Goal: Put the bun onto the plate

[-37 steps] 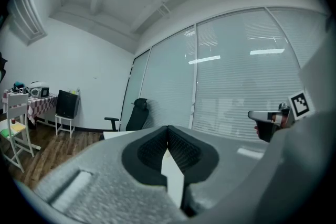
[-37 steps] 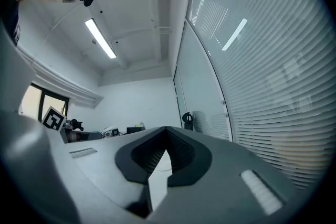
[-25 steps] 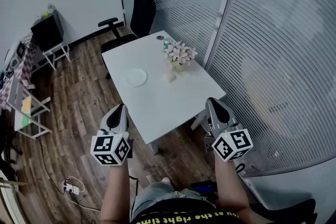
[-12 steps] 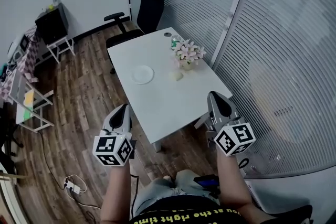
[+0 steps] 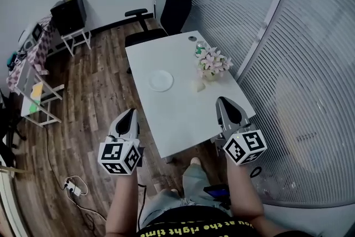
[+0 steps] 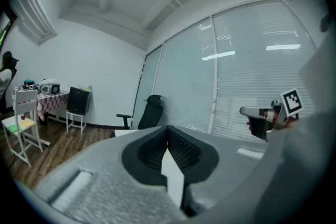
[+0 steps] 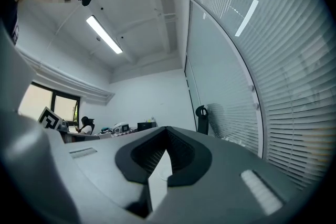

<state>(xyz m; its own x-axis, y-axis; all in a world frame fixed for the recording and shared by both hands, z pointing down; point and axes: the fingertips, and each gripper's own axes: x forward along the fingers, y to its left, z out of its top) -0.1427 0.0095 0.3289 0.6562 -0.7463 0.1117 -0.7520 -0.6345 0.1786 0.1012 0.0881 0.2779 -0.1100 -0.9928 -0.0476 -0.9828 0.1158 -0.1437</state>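
I see the white table at frame centre. My left gripper and right gripper hang below it, both jaws pressed together on nothing. The plate sits mid-table, with the bun apart to its right, beside the flowers.

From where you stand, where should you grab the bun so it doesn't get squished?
Probably across its two sides, from above, with the right hand-held gripper. The bun is a small pale lump lying flat on the table, sides free. The flowers stand close behind it, so come from the near edge. The shut jaws must open first.
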